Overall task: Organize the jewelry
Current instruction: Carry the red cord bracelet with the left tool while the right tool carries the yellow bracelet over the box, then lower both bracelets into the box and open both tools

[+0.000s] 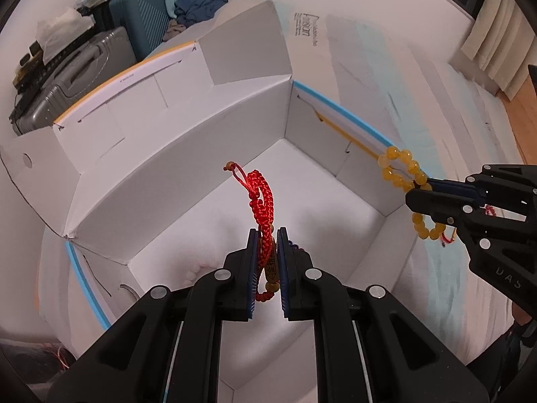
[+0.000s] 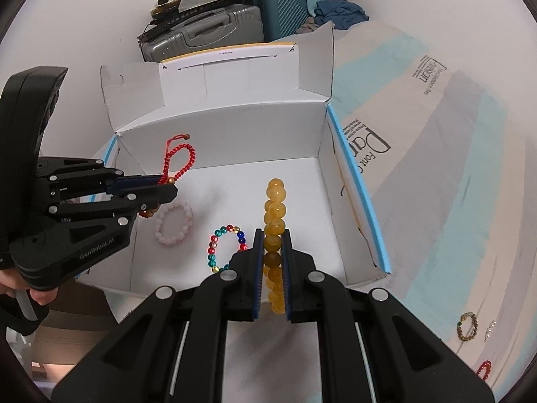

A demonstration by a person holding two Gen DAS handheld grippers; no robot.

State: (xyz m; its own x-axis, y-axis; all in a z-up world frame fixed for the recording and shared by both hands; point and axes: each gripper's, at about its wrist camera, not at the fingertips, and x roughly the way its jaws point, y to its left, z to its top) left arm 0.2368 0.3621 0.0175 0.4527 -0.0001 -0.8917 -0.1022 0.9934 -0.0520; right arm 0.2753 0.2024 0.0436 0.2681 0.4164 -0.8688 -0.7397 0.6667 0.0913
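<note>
Left gripper (image 1: 267, 268): your jaws are clamped on the red woven bracelet (image 1: 263, 198), held above the white box (image 1: 188, 168).
Right gripper (image 2: 272, 265): your jaws are pinching the yellow bead bracelet (image 2: 276, 215), also above the box.
Inside the box: a pink bead bracelet (image 2: 174, 225) and a multicolored bead bracelet (image 2: 225, 245) lie on the floor of it.
Hidden: your right gripper's fingers cover the multicolored bracelet's lower edge; the red bracelet's lower loop sits between your left gripper's pads.
Hard to make out: a brown bead bracelet (image 2: 467, 326) and a cut-off red piece (image 2: 484, 369) lie outside the box.
Writing: "GenRobot.AI" on your left gripper; the sheet under the box (image 2: 436, 154) reads "Font", the rest unclear.
</note>
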